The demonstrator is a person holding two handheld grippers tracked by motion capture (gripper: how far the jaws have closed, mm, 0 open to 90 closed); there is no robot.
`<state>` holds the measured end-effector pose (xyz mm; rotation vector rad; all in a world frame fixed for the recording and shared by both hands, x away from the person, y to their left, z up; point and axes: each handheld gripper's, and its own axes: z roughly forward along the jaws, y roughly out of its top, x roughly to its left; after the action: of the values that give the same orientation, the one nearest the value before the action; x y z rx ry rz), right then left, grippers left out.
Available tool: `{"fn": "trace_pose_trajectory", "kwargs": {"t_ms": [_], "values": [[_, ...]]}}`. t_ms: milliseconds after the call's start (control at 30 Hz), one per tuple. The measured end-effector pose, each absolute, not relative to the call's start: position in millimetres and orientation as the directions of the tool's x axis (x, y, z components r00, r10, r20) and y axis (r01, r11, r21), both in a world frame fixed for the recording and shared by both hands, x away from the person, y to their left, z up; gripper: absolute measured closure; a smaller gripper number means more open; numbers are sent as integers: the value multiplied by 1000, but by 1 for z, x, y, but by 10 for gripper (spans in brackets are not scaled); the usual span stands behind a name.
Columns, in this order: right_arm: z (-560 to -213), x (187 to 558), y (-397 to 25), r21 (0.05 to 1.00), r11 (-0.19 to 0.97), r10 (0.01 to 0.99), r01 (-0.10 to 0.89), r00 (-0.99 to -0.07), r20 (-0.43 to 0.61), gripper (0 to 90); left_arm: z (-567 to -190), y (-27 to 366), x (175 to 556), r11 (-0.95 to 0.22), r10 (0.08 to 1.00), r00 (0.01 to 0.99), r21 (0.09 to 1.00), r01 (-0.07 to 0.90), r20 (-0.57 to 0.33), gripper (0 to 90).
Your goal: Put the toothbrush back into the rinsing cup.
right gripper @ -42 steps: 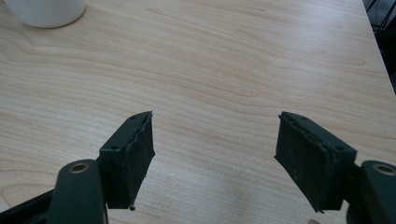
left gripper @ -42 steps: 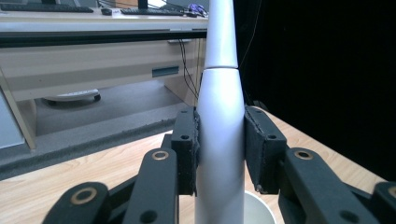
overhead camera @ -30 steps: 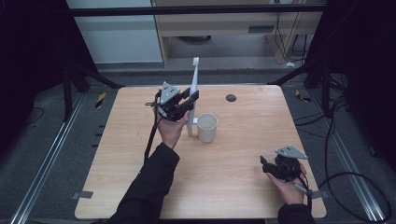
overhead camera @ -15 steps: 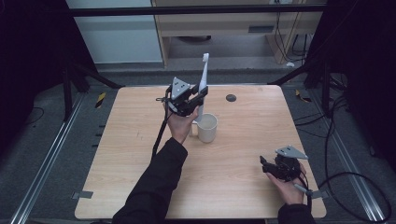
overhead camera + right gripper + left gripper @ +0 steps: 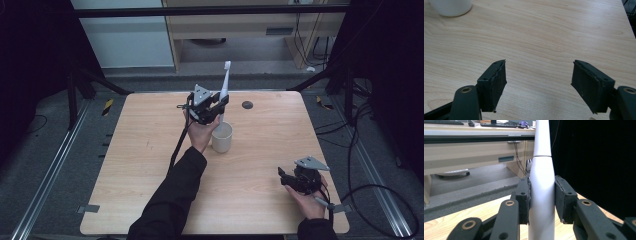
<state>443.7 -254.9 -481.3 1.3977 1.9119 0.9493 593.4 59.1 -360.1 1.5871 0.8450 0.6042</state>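
My right tool (image 5: pixel 295 179) is parked at the near right corner of the surface (image 5: pixel 150 165), resting low in my hand. Its jaws stand wide apart with nothing between them, and looking along them in the right gripper view (image 5: pixel 539 82) I just see bare wood grain, with the bottom of the white cup (image 5: pixel 451 7) poking in at the top left corner.

Further out, around the middle of the surface, my left arm in the dark sleeve (image 5: pixel 170 200) reaches forward. My left tool (image 5: pixel 215 107) is up off the wood, clamped on the handle of a white toothbrush (image 5: pixel 225 85). In the left gripper view the two black pads (image 5: pixel 522 200) press tight against either side of the toothbrush (image 5: pixel 542 195), which stands pretty much upright and runs out of the top of that view. From above, the brush head points up and away from me, leaning a touch to the right.

The white cup (image 5: pixel 222 137) sits upright on the wood just beside my left hand, right under the tool. The lower end of the toothbrush is over the cup, but I can't tell whether it's down past the rim or touching it.

Past that, near the far edge, there's a small dark round thing (image 5: pixel 247 105) lying on the wood, well apart from the cup.
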Motion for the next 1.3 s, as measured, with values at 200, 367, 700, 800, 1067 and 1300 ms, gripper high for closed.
{"fn": "trace_pose_trajectory", "kwargs": {"t_ms": [200, 367, 700, 800, 1067, 1300], "values": [[-481, 444, -255, 814, 196, 960, 547, -278, -44, 276, -367, 56, 598, -66, 793, 604, 976, 206, -74, 669], [-481, 444, -256, 813, 196, 959, 548, -278, -43, 276, -374, 51, 600, -81, 794, 603, 971, 223, -72, 669], [-482, 444, -256, 814, 198, 959, 547, -278, -47, 276, -392, 48, 603, -106, 794, 604, 963, 249, -69, 669], [-482, 444, -255, 812, 196, 960, 549, -278, -43, 276, -398, 48, 603, -113, 793, 605, 959, 259, -70, 668], [-482, 444, -255, 812, 197, 960, 549, -277, -46, 276, -411, 47, 602, -124, 792, 606, 952, 280, -75, 669], [-482, 444, -255, 812, 199, 959, 549, -279, -46, 277, -421, 46, 600, -145, 791, 608, 945, 292, -66, 668]]}}
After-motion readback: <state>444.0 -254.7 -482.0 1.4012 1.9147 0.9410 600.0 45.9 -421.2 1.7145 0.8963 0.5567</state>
